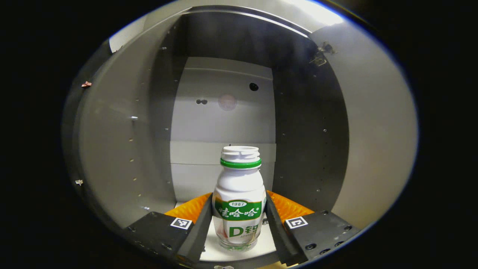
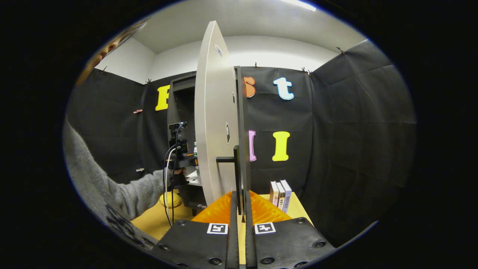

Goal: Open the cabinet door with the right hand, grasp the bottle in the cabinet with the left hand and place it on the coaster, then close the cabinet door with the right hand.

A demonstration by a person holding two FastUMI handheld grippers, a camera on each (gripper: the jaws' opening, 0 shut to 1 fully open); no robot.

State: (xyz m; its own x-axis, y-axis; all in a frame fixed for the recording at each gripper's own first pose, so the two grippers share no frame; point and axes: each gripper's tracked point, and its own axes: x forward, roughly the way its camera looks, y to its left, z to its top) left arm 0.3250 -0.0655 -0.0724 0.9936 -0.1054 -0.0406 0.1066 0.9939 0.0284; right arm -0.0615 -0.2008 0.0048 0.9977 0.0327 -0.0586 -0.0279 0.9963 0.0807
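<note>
Grey knitted sleeve (image 2: pixel 123 192) is worn; black gripper bodies are marked with square black-and-white tags (image 2: pixel 217 228) and round screws (image 2: pixel 214 260), ribbed orange parts (image 1: pixel 289 207) are fitted, black and white cables (image 2: pixel 167 186) hang from the far gripper

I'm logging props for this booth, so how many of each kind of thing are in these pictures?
Bottles: 1, the bottle in the cabinet
Cabinets: 1
Cabinet doors: 1, the door, open
Books: 3, the books standing on the table
Yellow coasters: 1, the coaster
Total: 7
</note>
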